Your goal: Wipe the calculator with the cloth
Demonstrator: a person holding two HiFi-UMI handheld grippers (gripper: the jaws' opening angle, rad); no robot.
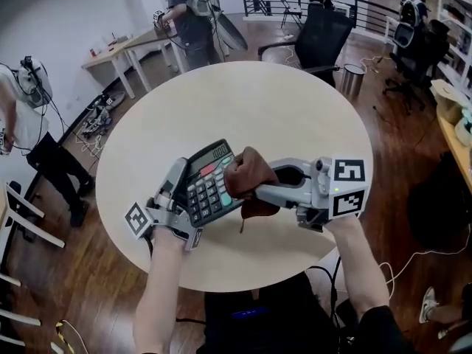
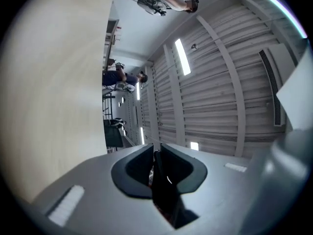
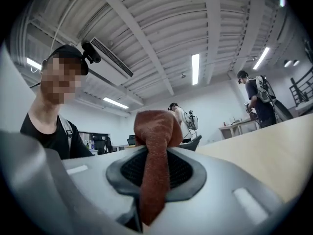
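Note:
A dark calculator [image 1: 209, 183] with grey keys is held tilted above the round beige table [image 1: 243, 102]. My left gripper [image 1: 183, 188] is shut on its left edge. In the left gripper view the calculator [image 2: 159, 192] shows edge-on as a thin dark slab between the jaws of the left gripper [image 2: 156, 156]. A brown cloth [image 1: 243, 174] is bunched against the calculator's right side, over the keys. My right gripper [image 1: 254, 192] is shut on it from the right. In the right gripper view the cloth [image 3: 154, 131] sticks up out of the jaws of the right gripper [image 3: 155, 166].
A black office chair [image 1: 321, 35] and a metal bin [image 1: 352, 78] stand beyond the table's far edge. One person [image 1: 188, 13] stands by a desk [image 1: 122, 50] at the back. Another person [image 1: 29, 124] is at the left.

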